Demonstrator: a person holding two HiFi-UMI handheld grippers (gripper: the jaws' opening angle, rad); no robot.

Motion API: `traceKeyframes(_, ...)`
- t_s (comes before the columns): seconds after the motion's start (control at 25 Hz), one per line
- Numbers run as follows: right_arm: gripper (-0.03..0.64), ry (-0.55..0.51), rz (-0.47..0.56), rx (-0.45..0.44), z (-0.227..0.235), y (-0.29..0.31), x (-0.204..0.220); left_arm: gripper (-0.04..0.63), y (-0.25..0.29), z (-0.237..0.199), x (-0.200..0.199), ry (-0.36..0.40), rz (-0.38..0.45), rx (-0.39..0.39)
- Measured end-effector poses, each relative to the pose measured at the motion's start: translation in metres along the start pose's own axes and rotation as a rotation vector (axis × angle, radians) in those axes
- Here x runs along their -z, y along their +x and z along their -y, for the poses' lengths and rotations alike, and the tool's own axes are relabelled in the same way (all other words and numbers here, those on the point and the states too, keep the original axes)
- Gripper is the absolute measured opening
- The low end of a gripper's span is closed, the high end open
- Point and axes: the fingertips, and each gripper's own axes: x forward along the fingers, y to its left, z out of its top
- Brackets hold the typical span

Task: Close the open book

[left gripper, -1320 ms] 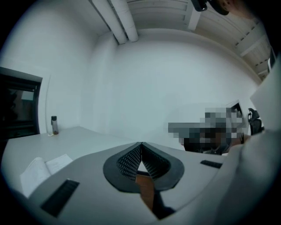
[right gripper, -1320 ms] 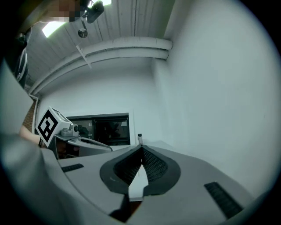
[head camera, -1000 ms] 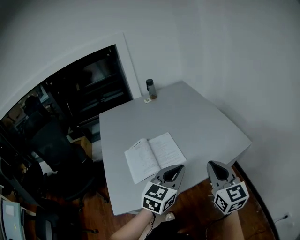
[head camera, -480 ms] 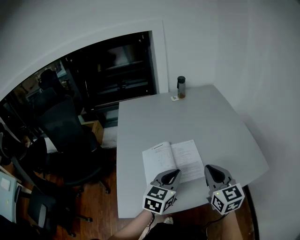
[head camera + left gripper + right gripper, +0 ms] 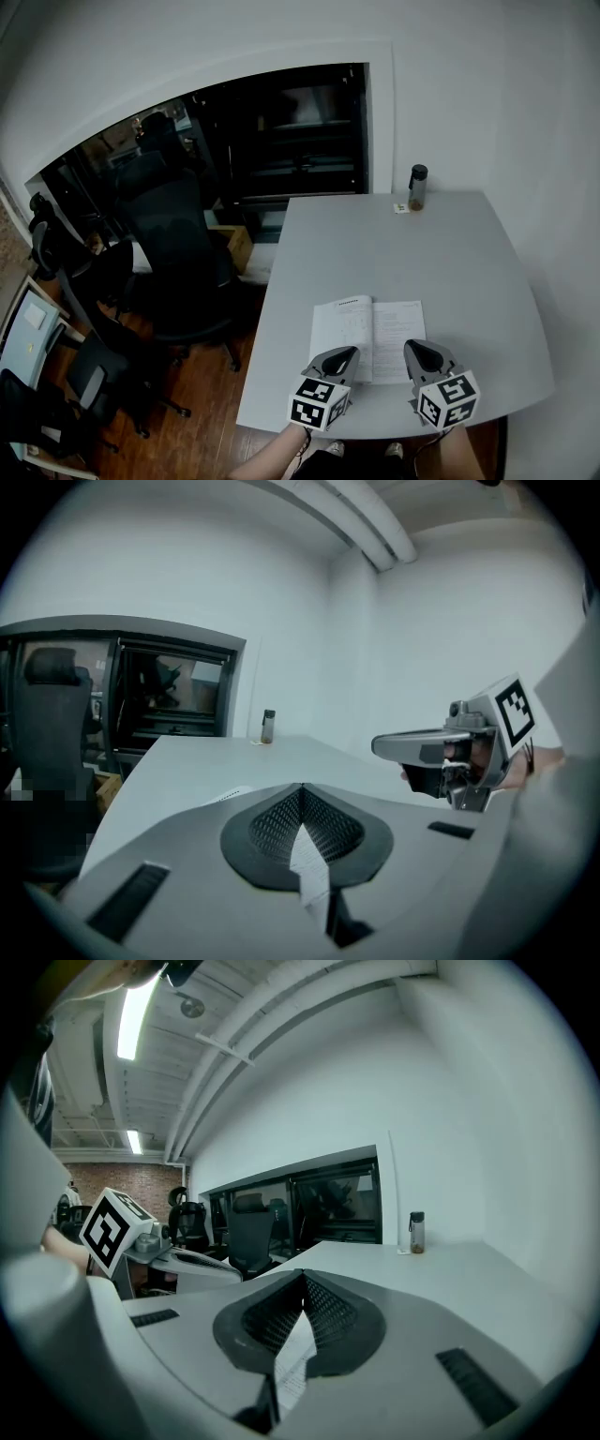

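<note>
The open book lies flat with its white pages up, near the front edge of the grey table. My left gripper hovers over the near edge of the left page, and its jaws are shut and empty. To the right, at the same height, my right gripper is over the near edge of the right page, shut on nothing. In the left gripper view, a strip of the book shows past the left gripper. The right gripper hides most of the book in its own view.
A dark-capped bottle stands at the table's far edge beside a small tag. Black office chairs stand on the wooden floor to the left. A dark window is behind the table, and a white wall runs along the right.
The head view has swung, so the table and book now sit further right and squarer. Both grippers have come from in front of the table to above the book's near edge.
</note>
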Motion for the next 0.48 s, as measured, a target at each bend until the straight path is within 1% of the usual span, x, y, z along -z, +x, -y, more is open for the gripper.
traceKeyframes(0.24,0.003,0.007,-0.03,-0.1,0.007,0.008,0.01,0.005,0.003,-0.003,0.022,-0.044,-0.036,-0.119)
traceKeyframes(0.4,0.003,0.002,-0.057,-0.157,0.005,0.016,0.02,0.005,0.007,-0.015,0.058,-0.056,-0.117,-0.194)
traceKeyframes(0.48,0.003,0.0,-0.077,-0.184,0.004,0.02,0.028,0.005,0.007,-0.018,0.08,-0.078,-0.164,-0.225)
